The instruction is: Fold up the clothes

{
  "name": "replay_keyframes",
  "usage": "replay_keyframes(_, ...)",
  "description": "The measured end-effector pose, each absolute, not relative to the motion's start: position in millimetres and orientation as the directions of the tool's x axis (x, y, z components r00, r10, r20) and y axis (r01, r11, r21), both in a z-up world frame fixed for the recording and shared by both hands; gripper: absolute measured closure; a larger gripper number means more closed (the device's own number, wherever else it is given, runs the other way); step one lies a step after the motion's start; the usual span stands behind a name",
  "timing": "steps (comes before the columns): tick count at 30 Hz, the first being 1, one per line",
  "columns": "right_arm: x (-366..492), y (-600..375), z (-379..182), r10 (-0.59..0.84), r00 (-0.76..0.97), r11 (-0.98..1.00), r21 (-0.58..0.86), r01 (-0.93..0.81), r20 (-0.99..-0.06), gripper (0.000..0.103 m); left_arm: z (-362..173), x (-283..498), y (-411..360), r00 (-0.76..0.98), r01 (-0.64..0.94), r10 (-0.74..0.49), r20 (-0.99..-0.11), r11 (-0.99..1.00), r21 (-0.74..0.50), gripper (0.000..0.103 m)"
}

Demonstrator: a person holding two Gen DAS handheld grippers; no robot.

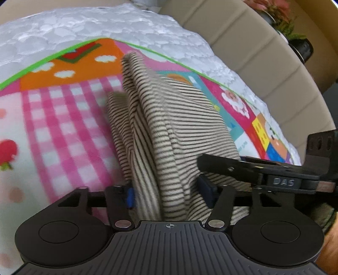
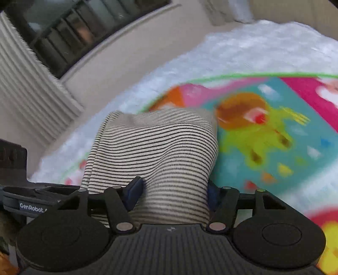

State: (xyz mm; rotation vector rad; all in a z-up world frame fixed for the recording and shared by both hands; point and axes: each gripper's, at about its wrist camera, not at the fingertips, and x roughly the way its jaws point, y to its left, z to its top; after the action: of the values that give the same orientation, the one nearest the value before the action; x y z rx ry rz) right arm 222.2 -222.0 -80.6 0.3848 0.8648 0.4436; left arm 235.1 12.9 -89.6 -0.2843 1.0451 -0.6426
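A cream garment with thin black stripes (image 1: pixel 169 127) hangs bunched and folded over the colourful play mat (image 1: pixel 63 118). My left gripper (image 1: pixel 166 194) is shut on its near edge, cloth pinched between the blue pads (image 1: pixel 130 197). My right gripper shows at the right of the left wrist view (image 1: pixel 253 171), close beside it. In the right wrist view my right gripper (image 2: pixel 173 194) is shut on the same striped garment (image 2: pixel 156 143), which drapes away from the jaws above the mat (image 2: pixel 274 135).
The mat lies on a white textured bedspread (image 1: pixel 105 23). A beige padded headboard (image 1: pixel 264 52) runs at the right with a plant (image 1: pixel 281 19) beyond. A window and ribbed wall (image 2: pixel 42 69) stand left of the bed.
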Motion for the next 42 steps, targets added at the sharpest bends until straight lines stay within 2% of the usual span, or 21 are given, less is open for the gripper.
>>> replay_keyframes(4,257.1,-179.3,-71.5,0.574,0.578,0.809,0.51,-0.292,-0.58,0.044,-63.5,248.2,52.0,0.41,0.337,-0.593,-0.693,0.804,-0.489,0.048)
replay_keyframes(8,284.9,-144.4,-79.2,0.547,0.571,0.836,0.433,-0.337,-0.612,0.045,-67.3,267.6,94.4,0.474,0.258,-0.556,-0.683,0.829,-0.495,0.046)
replay_keyframes(16,275.5,-137.5,-81.2,0.465,0.583,0.879,0.269,-0.394,-0.666,0.03,-103.5,278.4,123.6,0.47,0.173,-0.578,-0.667,0.801,-0.572,0.041)
replay_keyframes(21,243.0,-137.9,-59.4,0.427,0.655,0.885,0.139,-0.444,-0.624,0.03,-71.3,278.3,126.8,0.582,0.228,-0.52,-0.625,0.842,-0.489,0.043)
replay_keyframes(24,215.9,-120.0,-45.5,0.444,0.718,0.864,0.043,-0.502,-0.536,0.03,-73.3,284.9,116.0,0.601,0.262,-0.497,-0.626,0.862,-0.433,0.041)
replay_keyframes(25,209.0,-110.5,-45.6,0.461,0.708,0.846,0.023,-0.533,-0.535,0.031,-74.0,287.1,112.3,0.607,0.273,-0.49,-0.626,0.868,-0.414,0.04)
replay_keyframes(27,203.6,-90.1,-59.2,0.47,0.651,0.809,-0.004,-0.588,-0.596,0.034,-75.4,291.5,105.1,0.62,0.294,-0.474,-0.625,0.879,-0.375,0.041)
replay_keyframes(29,198.3,-73.3,-85.8,0.43,0.64,0.789,-0.08,-0.61,-0.637,0.032,-76.7,295.9,97.9,0.633,0.314,-0.459,-0.623,0.888,-0.335,0.041)
replay_keyframes(30,194.1,-69.7,-93.4,0.421,0.661,0.783,-0.119,-0.611,-0.621,0.03,-77.4,298.1,94.2,0.64,0.324,-0.452,-0.621,0.892,-0.315,0.041)
replay_keyframes(32,191.9,-69.9,-92.5,0.425,0.669,0.79,-0.111,-0.603,-0.61,0.03,-78.8,302.4,87.0,0.653,0.342,-0.437,-0.618,0.899,-0.274,0.041)
replay_keyframes(35,192.4,-89.7,-72.9,0.458,0.663,0.821,-0.005,-0.571,-0.592,0.032,-80.1,307.6,78.3,0.67,0.362,-0.418,-0.613,0.905,-0.221,0.04)
replay_keyframes(37,191.7,-109.3,-59.5,0.468,0.679,0.848,0.07,-0.526,-0.566,0.03,-80.0,308.9,79.0,0.67,0.353,-0.422,-0.61,0.905,-0.238,0.04)
replay_keyframes(38,192.0,-119.4,-53.8,0.472,0.686,0.859,0.112,-0.5,-0.554,0.026,-80.5,309.6,80.4,0.67,0.35,-0.428,-0.607,0.903,-0.251,0.04)
replay_keyframes(40,203.3,-144.3,-58.6,0.483,0.68,0.875,0.271,-0.402,-0.552,0.02,-81.8,312.0,83.5,0.668,0.35,-0.44,-0.6,0.897,-0.269,0.04)
replay_keyframes(42,219.5,-161.0,-69.3,0.482,0.665,0.872,0.388,-0.299,-0.571,0.019,-82.7,312.1,85.3,0.667,0.35,-0.446,-0.597,0.895,-0.278,0.04)
